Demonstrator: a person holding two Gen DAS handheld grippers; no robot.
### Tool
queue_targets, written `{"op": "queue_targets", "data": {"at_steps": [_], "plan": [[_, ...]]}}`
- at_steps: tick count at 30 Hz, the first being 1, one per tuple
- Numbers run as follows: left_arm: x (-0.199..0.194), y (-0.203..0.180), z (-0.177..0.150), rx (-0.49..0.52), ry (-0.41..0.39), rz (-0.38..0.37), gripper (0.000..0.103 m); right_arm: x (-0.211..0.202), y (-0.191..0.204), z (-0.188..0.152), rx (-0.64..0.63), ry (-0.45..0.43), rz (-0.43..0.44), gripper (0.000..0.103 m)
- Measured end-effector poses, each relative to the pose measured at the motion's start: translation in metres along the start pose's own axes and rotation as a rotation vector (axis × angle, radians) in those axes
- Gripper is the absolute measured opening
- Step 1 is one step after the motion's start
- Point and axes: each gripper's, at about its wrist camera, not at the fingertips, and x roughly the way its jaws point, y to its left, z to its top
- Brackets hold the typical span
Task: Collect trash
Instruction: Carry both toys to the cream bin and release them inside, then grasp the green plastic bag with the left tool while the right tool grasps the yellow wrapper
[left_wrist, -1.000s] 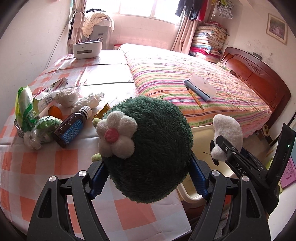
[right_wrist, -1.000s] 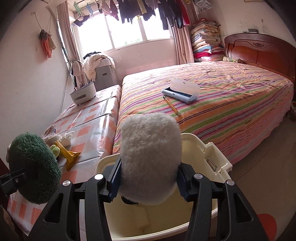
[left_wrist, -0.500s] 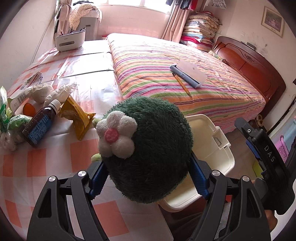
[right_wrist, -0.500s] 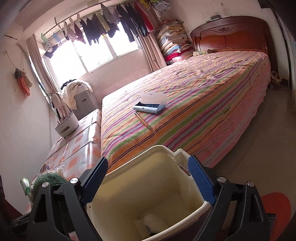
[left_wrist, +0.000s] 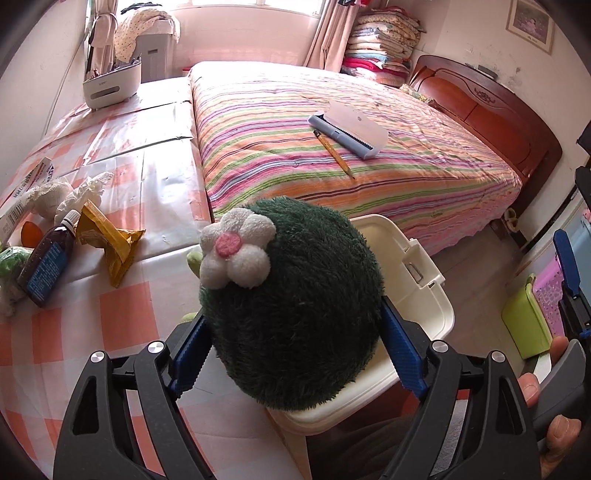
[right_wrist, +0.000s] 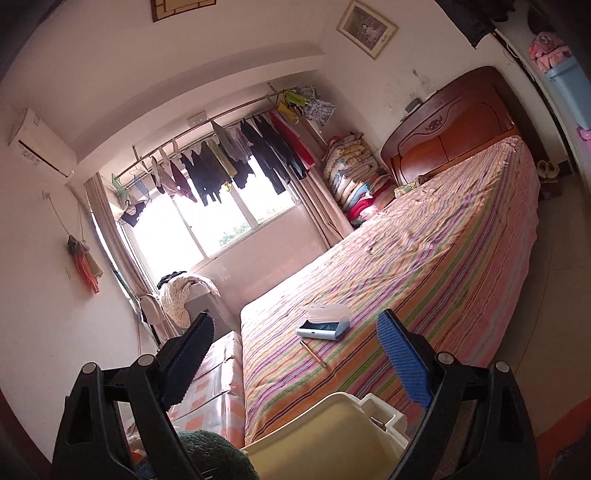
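A: Green plush ball (left_wrist: 291, 310) with a white flower, between the pads of the left tool (left_wrist: 295, 349), hangs over the cream bin (left_wrist: 424, 295) beside the table (left_wrist: 110, 306); its jaws have just been widening.

B: Right tool (right_wrist: 295, 354)?

A: Wide, nothing in it. Best to centre the ball over the bin's mouth, then let go fully so it clears the rim.

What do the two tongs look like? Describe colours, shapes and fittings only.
Both tongs are alike. The left tongs have matte black plastic arms with triangular cut-outs, round silver bolts at the pivots, and blue ribbed pads on the inner faces. The right tongs show the same black arms, silver bolts and blue ribbed pads. No cables or sleeves show.
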Motion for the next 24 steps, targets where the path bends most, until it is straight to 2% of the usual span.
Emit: {"op": "queue_targets", "data": {"at_steps": [3,6,10,12,15,19,21,24], "plan": [[-0.003,-0.002,0.002,0.029,-0.017,-0.015,0.086,-0.002,0.002,0.0,0.003,-0.005,0.033,0.09],[-0.019,0.005,0.004,0.05,-0.08,-0.011,0.089,-0.005,0.003,-0.003,0.023,-0.005,0.038,0.09],[-0.048,0.033,0.01,0.025,-0.151,-0.006,0.089,-0.002,0.024,-0.008,-0.034,0.004,0.054,0.09],[-0.068,0.054,0.014,0.016,-0.196,0.022,0.089,0.005,0.043,-0.011,-0.073,0.027,0.103,0.09],[-0.097,0.094,0.022,-0.014,-0.273,0.131,0.097,0.02,0.08,-0.019,-0.142,0.07,0.208,0.09],[-0.126,0.165,0.025,-0.15,-0.358,0.267,0.097,0.05,0.132,-0.037,-0.215,0.164,0.36,0.09],[-0.133,0.202,0.023,-0.216,-0.36,0.361,0.097,0.062,0.159,-0.052,-0.276,0.225,0.436,0.09],[-0.135,0.25,0.02,-0.293,-0.324,0.43,0.096,0.077,0.192,-0.083,-0.364,0.336,0.543,0.09]]}}
